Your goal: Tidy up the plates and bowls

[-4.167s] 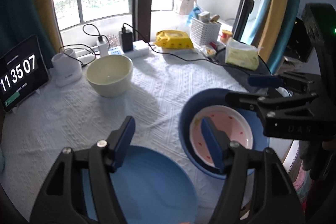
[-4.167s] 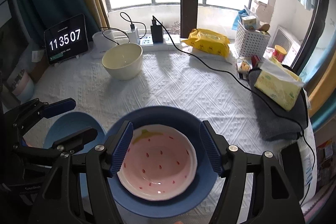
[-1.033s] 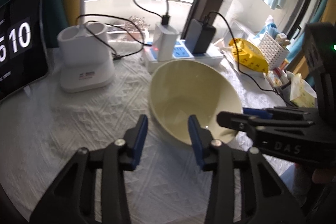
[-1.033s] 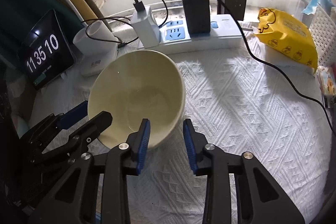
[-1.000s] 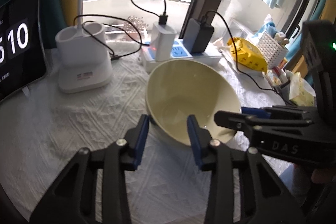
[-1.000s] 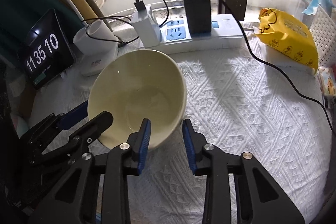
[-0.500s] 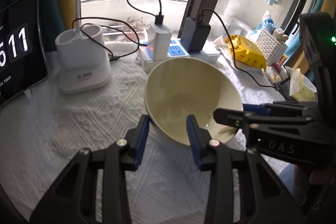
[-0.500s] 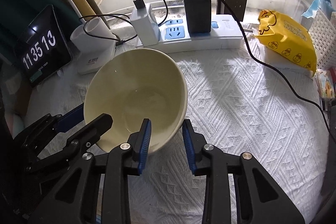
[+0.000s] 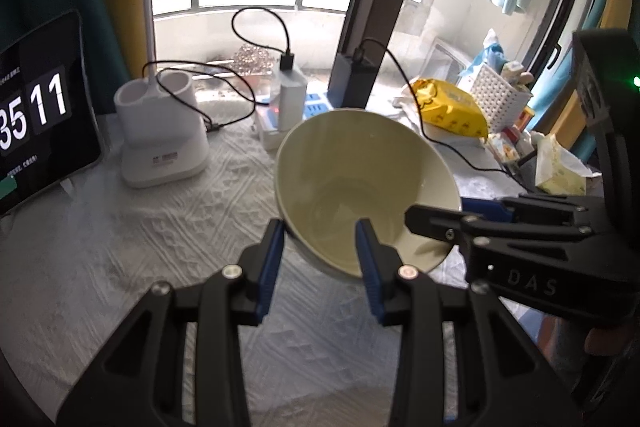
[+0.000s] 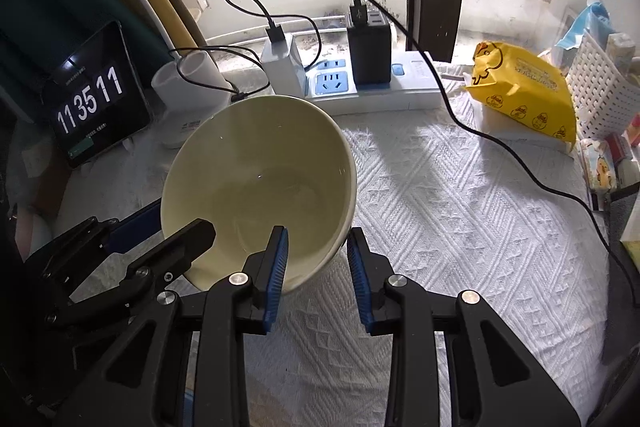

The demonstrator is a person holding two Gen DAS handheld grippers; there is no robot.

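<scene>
A cream bowl (image 9: pixel 360 175) hangs tilted a little above the white tablecloth (image 9: pixel 120 251), held from two sides. My left gripper (image 9: pixel 320 239) is shut on the bowl's near rim, one blue pad inside and one outside. My right gripper (image 10: pixel 316 247) is shut on the rim at the opposite side in the same way. The left wrist view shows the right gripper (image 9: pixel 460 215) reaching in from the right. The right wrist view shows the bowl (image 10: pixel 256 183) with the left gripper (image 10: pixel 168 239) at its lower left. No plates show in either view.
Behind the bowl stand a power strip (image 10: pixel 376 83) with plugged chargers and trailing cables, a white charging dock (image 9: pixel 160 139) and a tablet clock (image 10: pixel 92 103). A yellow wipes pack (image 10: pixel 524 99), a white basket (image 10: pixel 600 87) and a tissue pack (image 9: pixel 560 167) sit at the right.
Both grippers have risen together with the bowl, which now hangs higher over the cloth and covers more of the power strip. The grips have not changed.
</scene>
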